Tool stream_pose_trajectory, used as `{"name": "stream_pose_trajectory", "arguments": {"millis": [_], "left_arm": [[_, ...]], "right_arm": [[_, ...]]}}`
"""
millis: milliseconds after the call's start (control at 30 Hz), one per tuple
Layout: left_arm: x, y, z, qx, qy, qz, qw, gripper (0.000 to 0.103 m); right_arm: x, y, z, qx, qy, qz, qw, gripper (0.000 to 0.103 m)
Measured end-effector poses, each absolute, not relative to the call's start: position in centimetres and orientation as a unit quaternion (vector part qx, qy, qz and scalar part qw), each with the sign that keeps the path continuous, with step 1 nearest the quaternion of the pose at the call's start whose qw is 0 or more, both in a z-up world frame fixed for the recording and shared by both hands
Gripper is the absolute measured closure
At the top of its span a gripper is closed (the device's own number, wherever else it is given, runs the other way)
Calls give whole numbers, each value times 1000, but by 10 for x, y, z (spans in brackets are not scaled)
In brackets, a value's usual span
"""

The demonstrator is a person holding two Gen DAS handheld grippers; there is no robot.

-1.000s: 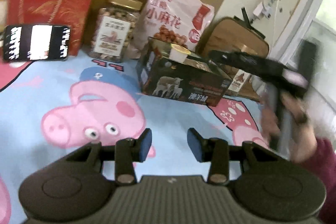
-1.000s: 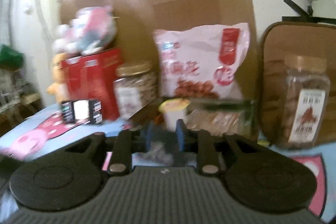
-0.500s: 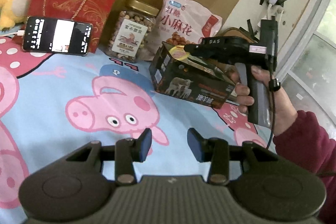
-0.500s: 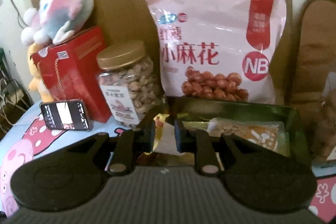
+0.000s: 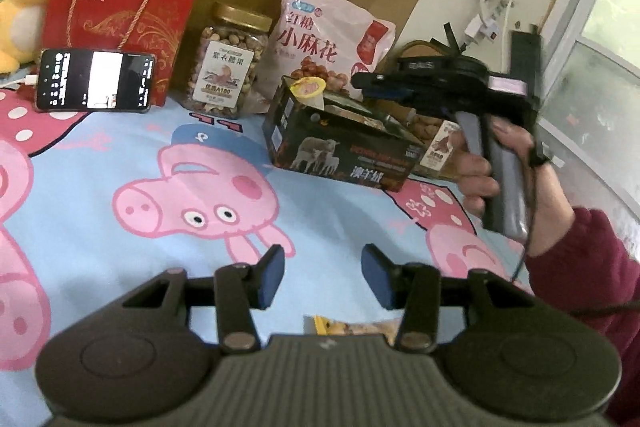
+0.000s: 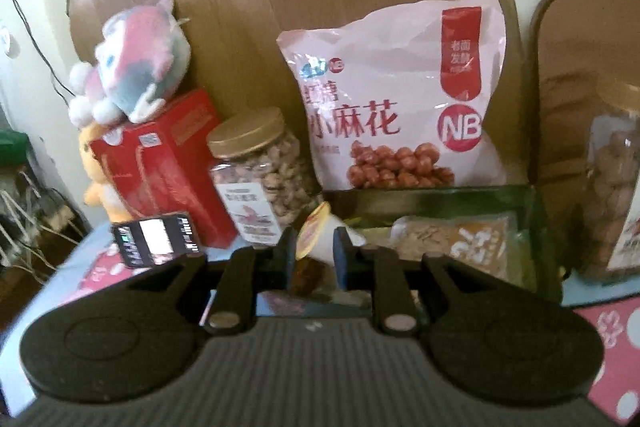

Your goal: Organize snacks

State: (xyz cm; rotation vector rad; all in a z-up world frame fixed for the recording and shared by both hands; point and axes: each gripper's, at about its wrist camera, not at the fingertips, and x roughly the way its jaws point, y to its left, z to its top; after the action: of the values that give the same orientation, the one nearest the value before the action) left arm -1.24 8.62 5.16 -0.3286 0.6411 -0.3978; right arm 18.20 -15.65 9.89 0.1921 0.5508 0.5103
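Hovering over the cartoon-print sheet [image 5: 100, 235], the left gripper [image 5: 322, 277] is standing with its jaws apart and nothing between the 2 blue pads; they have just been opening a little further. In this left wrist view the dark snack box [image 5: 340, 151] is lying ahead and slightly to the right of that tool, well apart from it, its long side running across the view. The jelly cup [image 5: 308, 91] is sitting tilted at the box's near-left corner. The right gripper [image 5: 362, 81] is reaching in from the right, just beside the cup, so the right hand [image 5: 500, 163] is far nearer to it than the left. A snack packet [image 5: 352, 327] is peeking out directly under the left tool.

In the right wrist view, the right gripper [image 6: 314, 251] is sitting with its jaws narrowly parted on either side of the jelly cup [image 6: 324, 235], which is lying on its side, foil lid toward the left finger, body toward the right. Whether the pads are pressing on it or merely flanking it I cannot tell. The dark snack box [image 6: 532, 235] is stretching ahead and rightward, a cracker packet [image 6: 452, 243] inside it. My judgement: the coming move depends on that cup's tilted axis between the jaws.
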Motion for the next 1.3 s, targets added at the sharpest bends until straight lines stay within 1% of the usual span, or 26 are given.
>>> {"name": "stream_pose_trajectory", "arguments": {"millis": [33,100,200,433,533,633,733,833,900,933,1000,1133,1300], "left_arm": [[-14,86,51,-159,313,-196,915,59],[-18,86,48,-158,318,-200,913,51],[-20,82,42,-157,333,-212,905,51],[-22,72,25,-179,374,-247,876,51],[-22,67,17,-177,393,-248,868,51],[-19,64,9,-190,411,-250,856,51],[-18,63,6,-206,414,-253,850,49],[-18,60,4,-212,410,-252,851,53],[-17,57,4,-204,410,-249,854,66],[-15,56,5,-200,410,-248,854,68],[-13,54,9,-198,407,-251,856,68],[-7,49,28,-183,379,-264,868,68],[22,36,60,-160,346,-275,883,68]], "right_arm": [[172,-159,99,100,265,260,923,79],[148,-169,94,119,260,288,914,79],[102,-192,75,142,274,319,896,79],[16,-235,21,176,360,355,844,79],[-2,-244,6,206,387,357,825,79],[-12,-243,3,216,388,371,816,78],[-13,-226,5,185,387,382,819,75],[-12,-208,3,150,382,395,822,73],[-12,-199,3,131,374,398,827,73],[-12,-195,4,118,369,397,832,74],[-12,-188,6,92,360,390,842,81],[-4,-196,11,89,344,382,853,83],[10,-204,31,87,297,371,875,83]]}}
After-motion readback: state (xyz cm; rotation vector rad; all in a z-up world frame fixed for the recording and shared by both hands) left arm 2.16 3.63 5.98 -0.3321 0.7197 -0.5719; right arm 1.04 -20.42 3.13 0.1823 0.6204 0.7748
